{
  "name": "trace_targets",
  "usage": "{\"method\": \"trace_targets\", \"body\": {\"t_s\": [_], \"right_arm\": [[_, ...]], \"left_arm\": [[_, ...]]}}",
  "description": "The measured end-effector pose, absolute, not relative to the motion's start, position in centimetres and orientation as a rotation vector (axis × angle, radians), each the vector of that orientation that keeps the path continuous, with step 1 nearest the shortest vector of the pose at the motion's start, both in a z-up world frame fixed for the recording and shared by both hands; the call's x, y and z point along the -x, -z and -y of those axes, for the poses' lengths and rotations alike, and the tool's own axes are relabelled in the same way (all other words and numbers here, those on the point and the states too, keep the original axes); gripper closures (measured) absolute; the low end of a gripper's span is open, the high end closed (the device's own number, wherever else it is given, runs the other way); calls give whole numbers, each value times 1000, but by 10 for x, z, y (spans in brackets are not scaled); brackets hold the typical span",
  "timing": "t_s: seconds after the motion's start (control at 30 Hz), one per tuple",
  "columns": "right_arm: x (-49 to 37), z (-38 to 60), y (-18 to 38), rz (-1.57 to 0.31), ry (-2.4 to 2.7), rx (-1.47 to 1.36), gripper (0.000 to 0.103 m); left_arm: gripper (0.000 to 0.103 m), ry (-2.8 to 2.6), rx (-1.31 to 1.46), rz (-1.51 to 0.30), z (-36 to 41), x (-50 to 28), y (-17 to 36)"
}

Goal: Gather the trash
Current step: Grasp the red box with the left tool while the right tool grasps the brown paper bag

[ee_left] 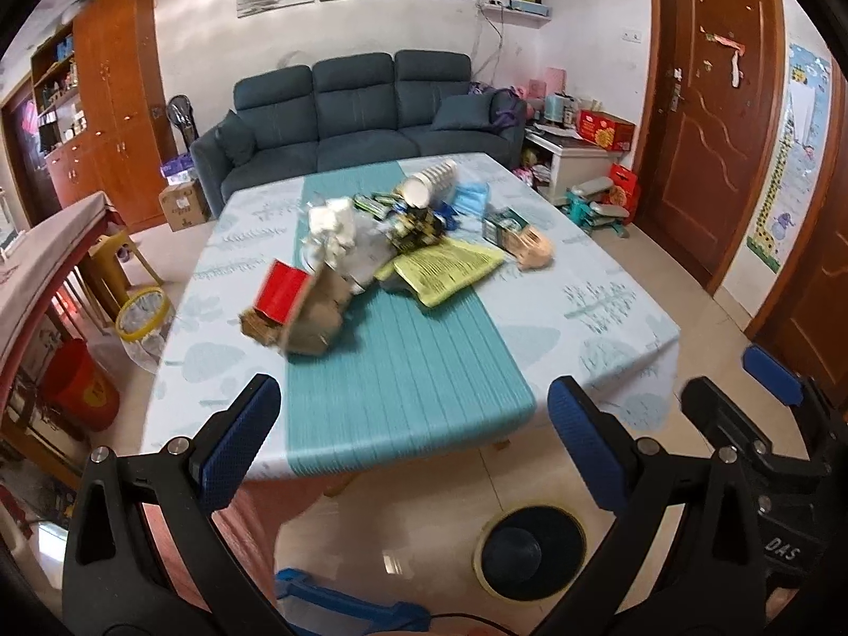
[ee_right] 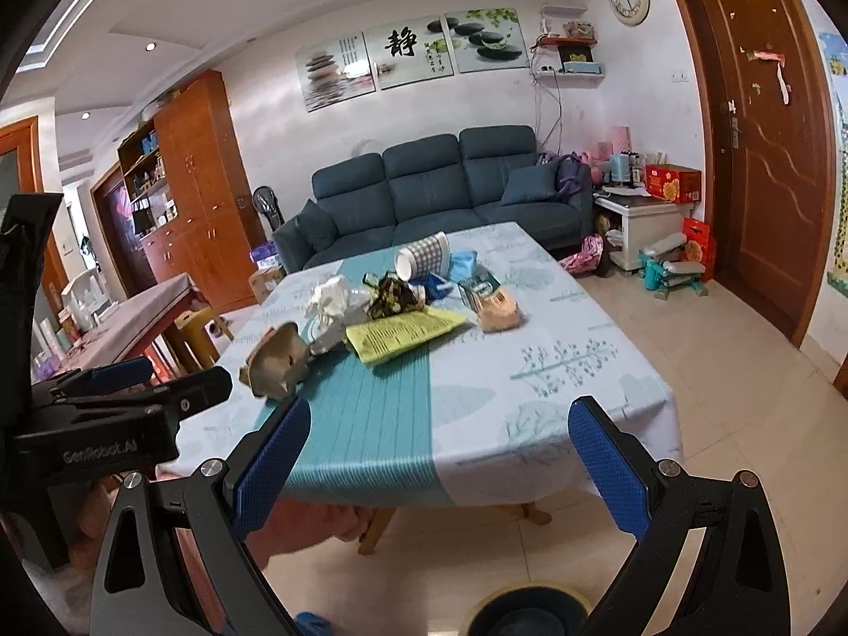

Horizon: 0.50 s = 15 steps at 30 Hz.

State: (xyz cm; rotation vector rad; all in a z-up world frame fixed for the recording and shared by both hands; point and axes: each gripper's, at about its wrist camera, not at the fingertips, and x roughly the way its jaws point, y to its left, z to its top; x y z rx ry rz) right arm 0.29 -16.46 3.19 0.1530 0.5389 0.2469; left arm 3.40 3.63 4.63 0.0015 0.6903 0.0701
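A: Grippers?
B: Left gripper (ee_left: 413,442): fingers spread wide, nothing between them, held off the table's near edge. Right gripper (ee_right: 440,464): likewise wide apart and empty, beside the left.

A: Trash?
B: Heaped mid-table (ee_left: 609,312) on the teal runner (ee_left: 403,371): torn cardboard box (ee_left: 312,318) with red side nearest; crumpled white tissue (ee_left: 334,225); yellow printed sheet (ee_left: 445,265); tipped paper cups (ee_left: 426,183); blue face mask (ee_left: 471,199).

A: Bin?
B: Black bin (ee_left: 530,548) on the floor below the grippers.

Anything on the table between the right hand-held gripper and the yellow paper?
No. In the right wrist view, only bare teal runner lies between the open right hand-held gripper and the yellow paper.
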Motion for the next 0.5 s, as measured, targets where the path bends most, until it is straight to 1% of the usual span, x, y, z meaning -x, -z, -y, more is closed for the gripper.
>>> {"method": "trace_targets", "body": {"t_s": [0.13,0.5], "right_arm": [[-14,145,-48,-535,-247,-147,4],[-58,76,-103,-535,-236,-143,4]], "left_arm": [[3,-85,25,-680,-64,-52,-59],[3,-83,48,-761,-131,-104,-79]]}}
